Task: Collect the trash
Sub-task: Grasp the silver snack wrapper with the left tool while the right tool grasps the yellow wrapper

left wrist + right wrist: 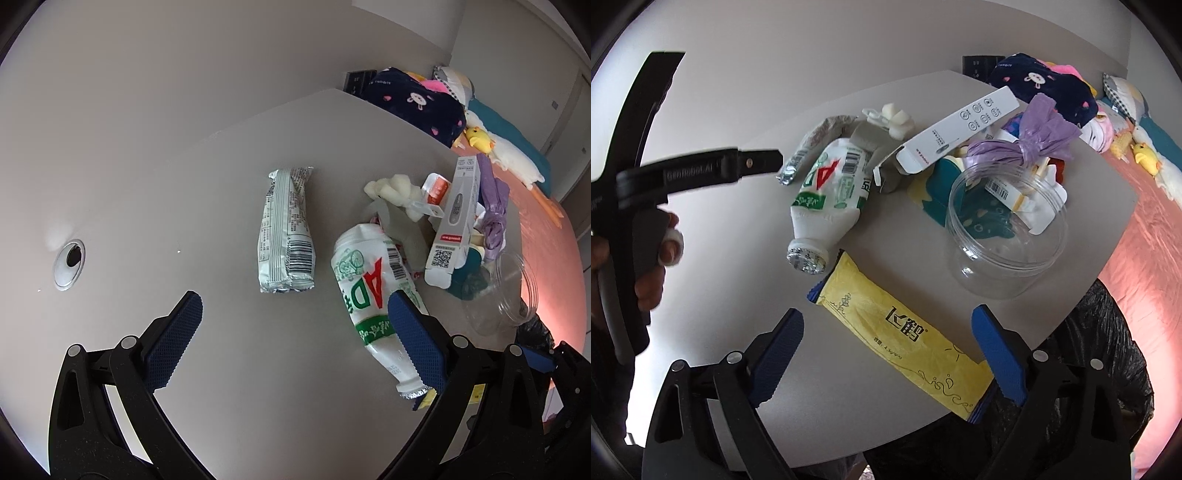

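Trash lies on a grey table (pixel 207 206). In the left wrist view a silver snack wrapper (pixel 287 232) lies ahead of my open, empty left gripper (pixel 295 332); a white AD milk bottle (pixel 373 295) lies on its side by the right finger. In the right wrist view my open right gripper (pixel 888 354) straddles a yellow packet (pixel 905 332) that lies flat at the table's near edge, not gripped. The bottle (pixel 827 192) lies beyond it. A black trash bag (pixel 1108 332) hangs below the table edge at right.
A clear plastic tub (pixel 1004 229), a white thermometer box (pixel 960 125), a knotted purple bag (pixel 1023 147), white foam (pixel 897 118) and a teal cloth (pixel 945 184) crowd the far right. A cable grommet (pixel 69 264) sits left. A bed with plush toys (pixel 517 155) lies beyond.
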### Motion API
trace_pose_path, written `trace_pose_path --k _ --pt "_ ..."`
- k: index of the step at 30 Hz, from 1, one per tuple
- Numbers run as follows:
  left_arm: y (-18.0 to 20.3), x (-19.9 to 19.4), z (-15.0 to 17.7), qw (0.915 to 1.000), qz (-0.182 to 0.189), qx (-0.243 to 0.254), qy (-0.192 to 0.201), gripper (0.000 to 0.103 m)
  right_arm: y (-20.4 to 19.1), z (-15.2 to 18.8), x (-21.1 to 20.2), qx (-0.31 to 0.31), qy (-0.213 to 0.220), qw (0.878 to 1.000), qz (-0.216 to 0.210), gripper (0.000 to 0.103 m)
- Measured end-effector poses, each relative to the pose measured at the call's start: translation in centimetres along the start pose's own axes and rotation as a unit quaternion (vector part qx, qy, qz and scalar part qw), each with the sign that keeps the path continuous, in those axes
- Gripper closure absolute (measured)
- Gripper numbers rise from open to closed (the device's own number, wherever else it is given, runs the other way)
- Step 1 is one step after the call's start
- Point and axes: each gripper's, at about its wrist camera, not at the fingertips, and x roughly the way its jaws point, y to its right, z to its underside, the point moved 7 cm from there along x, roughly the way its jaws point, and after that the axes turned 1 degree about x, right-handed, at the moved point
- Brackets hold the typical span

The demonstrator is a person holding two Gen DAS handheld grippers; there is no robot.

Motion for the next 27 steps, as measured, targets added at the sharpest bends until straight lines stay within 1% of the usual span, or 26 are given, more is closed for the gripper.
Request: trace_pose_path --k 3,4,5,8,11,13,15,16,17,20,23,27 --pt "-0.8 0.9 -0.6 1.0 -0.009 -0.002 -0.001 0.007 0.0 0.2 0.9 -0.009 -0.011 1.0 0.0 0.017" --pt "-1.0 1.2 -0.9 0.9999 -0.013 -0.003 -0.003 0.007 0.0 0.3 1.2 -0.012 -0.017 1.0 -0.002 0.021" --pt "-1.2 1.6 -1.1 0.9999 -0.014 -0.003 -0.004 0.009 0.0 0.4 1.5 -0.013 -0.022 1.0 -0.005 0.028" --pt "-1.6 2.6 -1.6 0.9997 -0.021 0.001 -0.007 0.01 -0.1 0.7 2.2 -0.019 -0.033 0.999 -0.007 0.042" --pt "-1.7 3.6 -2.2 0.9995 -0.029 0.007 -0.009 0.012 -0.4 0.9 2.7 -0.023 -0.038 0.999 -0.01 0.046" --pt "-1.8 4.2 -2.5 0.9994 -0.032 0.011 -0.011 0.014 -0.5 0.9 2.8 -0.03 -0.035 0.999 -0.004 0.049" --pt "-1.9 5.0 -2.9 0.9992 -0.035 0.01 -0.016 0.015 -0.8 0.9 2.8 -0.037 -0.034 0.999 -0.004 0.058" --pt "-2.0 5.5 -3.0 0.9992 -0.035 0.007 -0.02 0.016 -1.0 1.1 2.9 -0.038 -0.034 0.999 -0.004 0.067" --pt "-2.1 5.9 -3.1 0.9991 -0.035 0.006 -0.023 0.018 -1.0 1.1 2.9 -0.038 -0.035 0.999 -0.004 0.071" --pt "-2.4 6.8 -3.3 0.9986 -0.042 0.012 -0.029 0.021 -1.0 1.1 2.9 -0.038 -0.036 0.999 -0.006 0.074" --pt "-2.5 7.5 -3.5 0.9981 -0.047 0.023 -0.032 0.026 -0.9 1.0 2.9 -0.037 -0.035 0.999 -0.007 0.074" --pt "-2.6 7.7 -3.6 0.9982 -0.043 0.033 -0.025 0.026 -0.7 0.5 2.6 -0.029 -0.035 0.999 -0.009 0.074"
